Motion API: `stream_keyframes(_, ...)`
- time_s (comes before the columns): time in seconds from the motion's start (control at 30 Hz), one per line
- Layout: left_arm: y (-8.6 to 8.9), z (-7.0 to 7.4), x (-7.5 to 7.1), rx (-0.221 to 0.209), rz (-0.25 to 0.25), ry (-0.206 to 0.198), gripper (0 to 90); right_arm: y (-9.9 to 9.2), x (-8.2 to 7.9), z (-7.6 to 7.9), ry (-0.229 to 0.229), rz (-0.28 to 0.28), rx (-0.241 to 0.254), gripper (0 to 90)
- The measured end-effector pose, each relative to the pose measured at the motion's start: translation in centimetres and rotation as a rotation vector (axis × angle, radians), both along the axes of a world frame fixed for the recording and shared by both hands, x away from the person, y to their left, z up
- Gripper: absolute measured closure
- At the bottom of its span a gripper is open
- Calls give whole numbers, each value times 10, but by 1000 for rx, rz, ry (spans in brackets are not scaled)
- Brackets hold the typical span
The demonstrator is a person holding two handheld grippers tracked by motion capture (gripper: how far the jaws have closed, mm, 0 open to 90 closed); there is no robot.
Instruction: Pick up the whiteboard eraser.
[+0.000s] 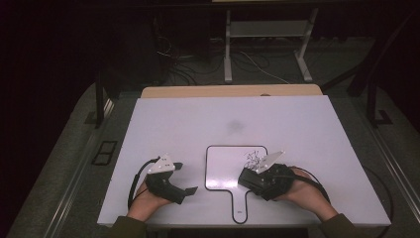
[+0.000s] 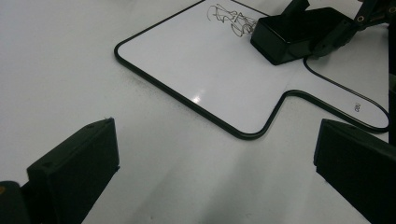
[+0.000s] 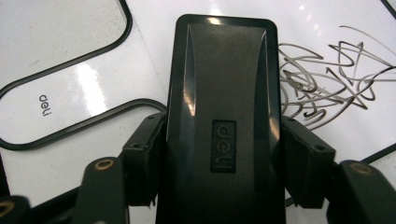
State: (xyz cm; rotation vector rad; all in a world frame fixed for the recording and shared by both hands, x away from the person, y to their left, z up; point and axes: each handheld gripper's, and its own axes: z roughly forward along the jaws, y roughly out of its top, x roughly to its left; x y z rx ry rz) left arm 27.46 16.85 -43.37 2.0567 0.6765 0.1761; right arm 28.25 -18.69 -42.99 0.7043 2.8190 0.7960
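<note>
Clamping the black eraser (image 3: pixel 222 126) between its jaws, your right gripper (image 1: pixel 252 179) rests it on the small handled whiteboard (image 1: pixel 223 168), just beside the scribbles (image 3: pixel 327 79). Your left gripper (image 1: pixel 181 178) sits beside the board on the white table (image 1: pixel 198 119), jaws wide apart, holding nothing.
</note>
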Motion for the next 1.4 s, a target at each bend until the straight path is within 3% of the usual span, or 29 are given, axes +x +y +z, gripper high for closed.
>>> stream_keyframes(0.6,-1,0,0,-2,-3,3,0,-2,2,1,17,0,-11,382)
stream_keyframes(0.87,-1,-1,-1,-2,-12,3,0,-4,2,4,46,-13,17,383)
stream_keyframes(1.17,-1,-2,-1,-7,-15,6,0,-12,3,11,23,-27,39,383)
stream_keyframes(1.4,-1,-2,-1,-7,-14,7,0,-14,4,16,31,-43,65,383)
